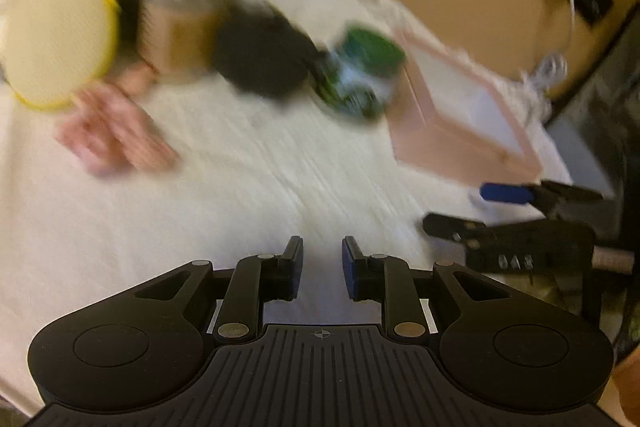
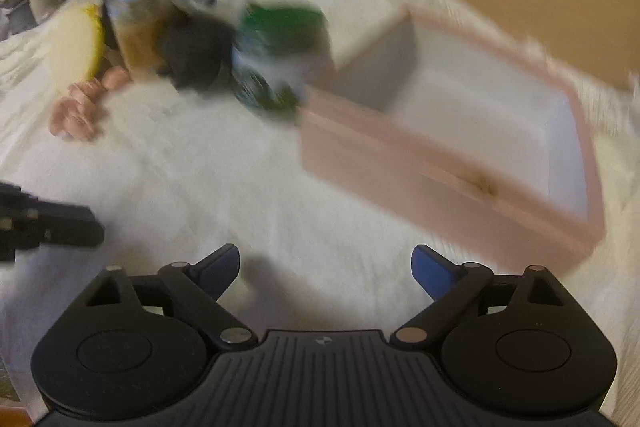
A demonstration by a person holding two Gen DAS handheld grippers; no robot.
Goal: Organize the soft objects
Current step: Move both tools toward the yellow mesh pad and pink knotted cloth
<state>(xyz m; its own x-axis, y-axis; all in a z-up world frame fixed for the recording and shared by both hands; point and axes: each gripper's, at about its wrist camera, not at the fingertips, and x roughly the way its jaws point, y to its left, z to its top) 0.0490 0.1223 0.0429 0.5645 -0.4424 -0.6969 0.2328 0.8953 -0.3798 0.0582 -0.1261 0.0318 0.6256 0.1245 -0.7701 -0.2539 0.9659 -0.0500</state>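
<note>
Here the pink box (image 2: 452, 163) lies empty on the white blanket (image 2: 248, 187); soft things (image 2: 200, 55) heap at its ten o'clock. Left gripper (image 1: 321, 263) and right gripper (image 2: 326, 267) both gape, holding nothing.

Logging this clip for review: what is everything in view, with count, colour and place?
Both views are motion-blurred, so some identities are rough.
White cover: 1, white, spread under everything.
Pink box: 1, pink outside, pale inside, open top, right side; nothing visible in it.
Green item: 1, green and white, just left of the box.
Black item: 1, black, left of the green one.
Tan item: 1, tan-brown, left of the black one.
Yellow round item: 1, cream face with yellow rim, far left.
Pink soft item: 1, pink, in front of the yellow one.
Left gripper: 1, black, open, holding nothing.
Right gripper: 1, black with blue pads, wide open, holding nothing.
</note>
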